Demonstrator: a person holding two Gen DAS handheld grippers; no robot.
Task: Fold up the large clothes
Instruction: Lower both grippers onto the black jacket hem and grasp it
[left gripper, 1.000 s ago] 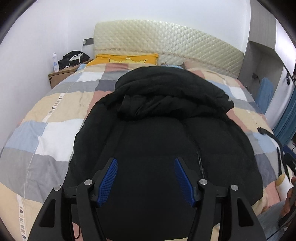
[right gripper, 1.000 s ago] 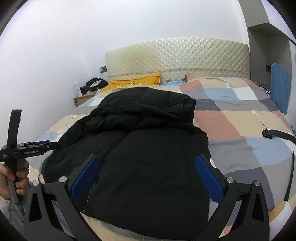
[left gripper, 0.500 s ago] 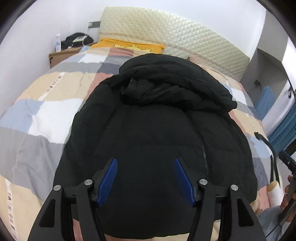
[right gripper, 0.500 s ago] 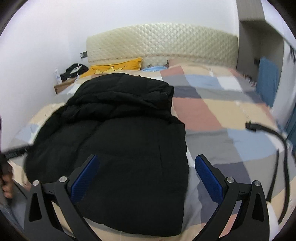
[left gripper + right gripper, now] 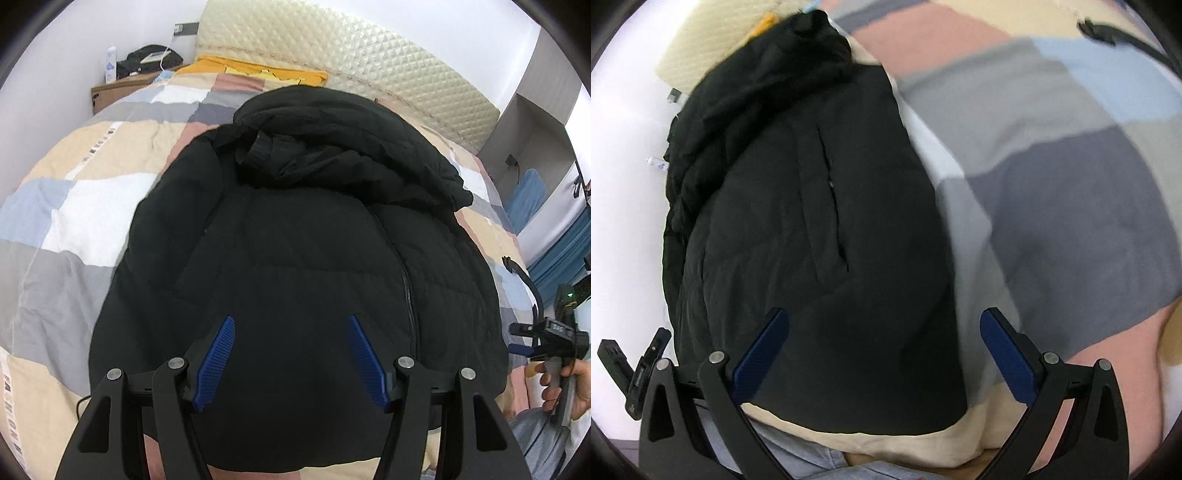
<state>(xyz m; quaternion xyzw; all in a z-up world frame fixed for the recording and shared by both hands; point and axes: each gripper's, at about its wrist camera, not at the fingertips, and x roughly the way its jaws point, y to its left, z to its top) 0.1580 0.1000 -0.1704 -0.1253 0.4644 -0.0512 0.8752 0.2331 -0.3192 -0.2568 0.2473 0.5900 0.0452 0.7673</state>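
- Lying flat on the bed's patchwork quilt (image 5: 66, 206), the black padded jacket (image 5: 303, 236) spread ahead of both claws.
- The left claw (image 5: 291, 358) hung over its lower middle, fingers apart, empty.
- The right claw (image 5: 886, 354) straddled the jacket's right hem edge, fingers wide apart, gripping nothing.

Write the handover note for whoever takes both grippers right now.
Left gripper: jaws open, empty, above the near part of the black puffer jacket.
Right gripper: jaws open, empty, over the jacket's right edge and the patchwork quilt.
Jacket lies front up on the bed, hood toward the headboard, hem nearest you.
Done: it lies spread out; no body fold visible.
Left: grasp and fold it.
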